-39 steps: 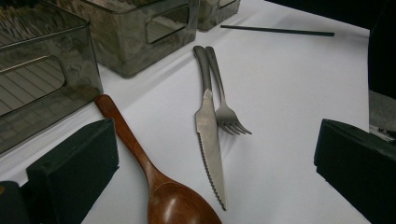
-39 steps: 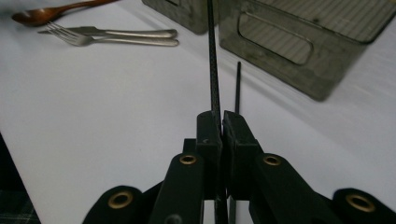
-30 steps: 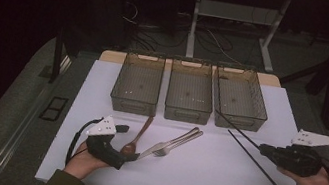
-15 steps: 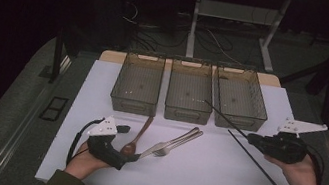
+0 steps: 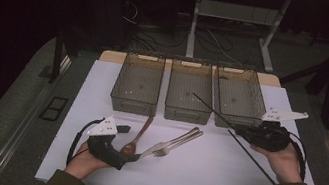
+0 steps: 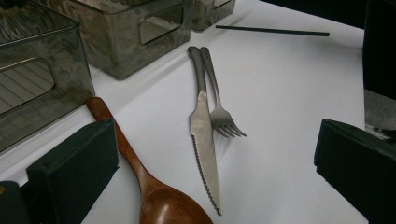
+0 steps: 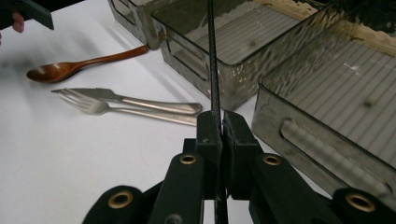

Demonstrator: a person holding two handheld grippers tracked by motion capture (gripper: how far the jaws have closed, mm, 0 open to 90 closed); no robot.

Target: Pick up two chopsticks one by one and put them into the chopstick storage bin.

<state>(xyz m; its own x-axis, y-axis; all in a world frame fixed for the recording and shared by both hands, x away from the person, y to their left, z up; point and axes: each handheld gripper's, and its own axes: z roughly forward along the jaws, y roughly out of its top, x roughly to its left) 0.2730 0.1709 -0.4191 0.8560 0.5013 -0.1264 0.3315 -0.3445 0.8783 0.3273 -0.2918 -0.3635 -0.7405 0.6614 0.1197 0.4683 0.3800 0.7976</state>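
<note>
Lifted since the prior frame, my right claw (image 5: pixel 247 132) clenched one black chopstick (image 5: pixel 210 107) above the rightmost bin (image 5: pixel 238 95), its mate (image 5: pixel 252 159) beneath; left claw (image 5: pixel 127 160) released; next, likely binning.

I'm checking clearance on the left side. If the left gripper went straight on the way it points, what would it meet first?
Likely the serrated steel knife, lying between the open fingers of the left gripper beside the steel fork. The brown wooden spoon sits just off-line by one finger. Depth is hard to judge.
</note>
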